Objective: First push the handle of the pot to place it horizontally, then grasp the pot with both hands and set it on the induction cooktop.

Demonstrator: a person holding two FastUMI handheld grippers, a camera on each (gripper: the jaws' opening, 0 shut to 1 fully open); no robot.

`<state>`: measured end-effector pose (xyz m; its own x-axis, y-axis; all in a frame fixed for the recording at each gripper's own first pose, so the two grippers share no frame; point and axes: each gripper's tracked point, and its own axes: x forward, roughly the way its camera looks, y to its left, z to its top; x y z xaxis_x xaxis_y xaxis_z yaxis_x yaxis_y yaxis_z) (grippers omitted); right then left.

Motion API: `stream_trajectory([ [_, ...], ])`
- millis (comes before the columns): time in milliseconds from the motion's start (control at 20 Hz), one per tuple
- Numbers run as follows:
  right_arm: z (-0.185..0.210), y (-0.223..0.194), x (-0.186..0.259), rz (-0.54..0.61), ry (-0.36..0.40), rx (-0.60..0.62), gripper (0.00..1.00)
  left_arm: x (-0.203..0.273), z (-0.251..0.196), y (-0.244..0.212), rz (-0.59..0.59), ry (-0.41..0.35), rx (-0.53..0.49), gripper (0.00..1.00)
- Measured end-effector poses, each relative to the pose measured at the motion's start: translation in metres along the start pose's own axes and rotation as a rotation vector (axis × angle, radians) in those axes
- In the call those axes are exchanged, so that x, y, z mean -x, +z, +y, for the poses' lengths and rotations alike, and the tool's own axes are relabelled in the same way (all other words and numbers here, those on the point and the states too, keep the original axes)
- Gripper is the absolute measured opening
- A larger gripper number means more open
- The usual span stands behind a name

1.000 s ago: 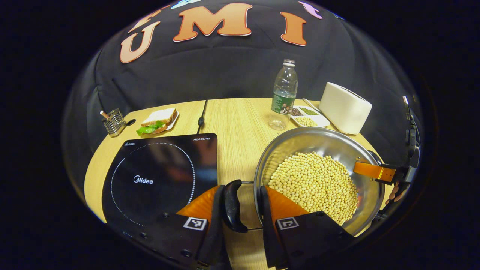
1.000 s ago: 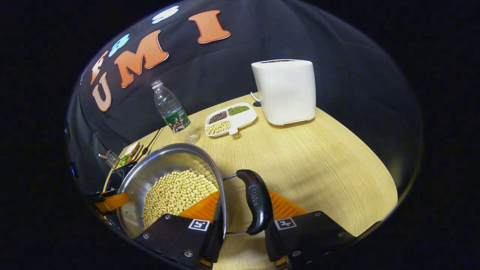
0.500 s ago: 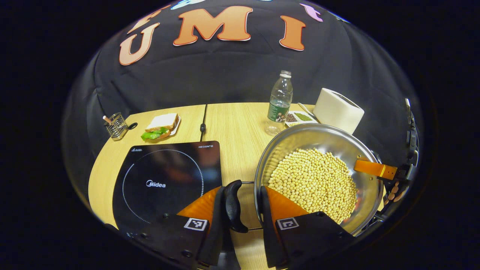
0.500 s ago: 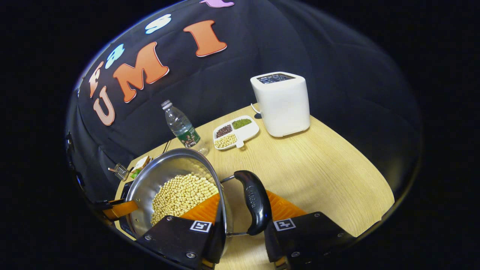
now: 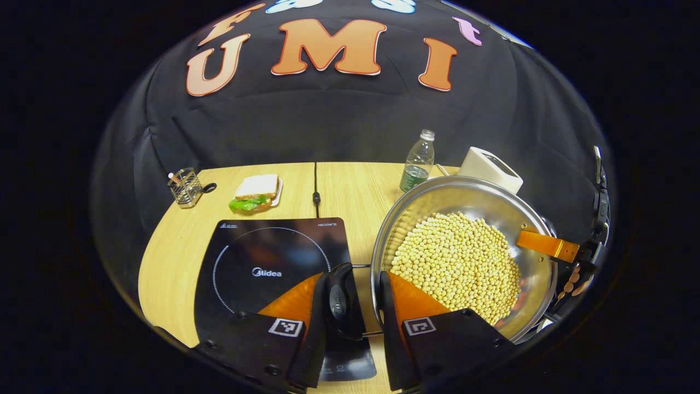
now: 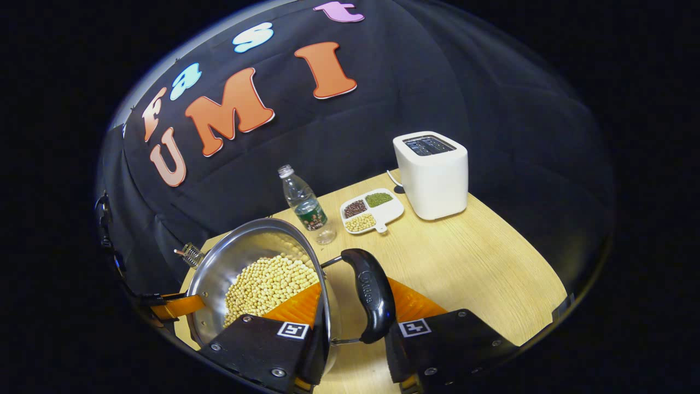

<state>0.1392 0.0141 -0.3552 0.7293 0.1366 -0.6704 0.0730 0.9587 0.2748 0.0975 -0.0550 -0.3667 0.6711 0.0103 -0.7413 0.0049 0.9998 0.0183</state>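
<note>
A steel pot (image 5: 437, 200) full of soybeans (image 5: 459, 262) hangs above the wooden table (image 5: 175, 241). It is held by both side handles. My left gripper (image 5: 350, 323) is shut on the black left handle (image 5: 340, 300), one finger outside the handle and the other inside the pot wall. That handle hangs over the right edge of the black induction cooktop (image 5: 262, 262). My right gripper (image 6: 353, 334) is shut the same way on the other black handle (image 6: 371, 293), beside the pot (image 6: 240, 246). Each gripper also shows across the pot in the other's view: the right gripper (image 5: 544, 245) and the left gripper (image 6: 175, 306).
Behind the pot stand a water bottle (image 6: 306, 208), a divided dish of beans (image 6: 372, 210) and a white toaster (image 6: 435, 175). A sandwich on a plate (image 5: 256, 191), a wire holder (image 5: 186, 187) and the cooktop's cable (image 5: 315, 189) lie beyond the cooktop.
Both grippers have lifted the pot and carried it left towards the cooktop. Its left handle now hangs over the cooktop's edge, and the table things look smaller and farther.
</note>
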Motion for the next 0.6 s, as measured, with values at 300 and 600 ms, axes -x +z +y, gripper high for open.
stream_trajectory([
  [300,0.048,0.010,0.010,-0.020,0.030,0.019,0.46,0.029,0.036,0.017,-0.034,0.019,0.012,0.49],
  [600,0.097,0.006,0.009,-0.008,0.062,0.041,0.46,0.045,0.084,0.018,-0.035,0.049,0.046,0.49],
])
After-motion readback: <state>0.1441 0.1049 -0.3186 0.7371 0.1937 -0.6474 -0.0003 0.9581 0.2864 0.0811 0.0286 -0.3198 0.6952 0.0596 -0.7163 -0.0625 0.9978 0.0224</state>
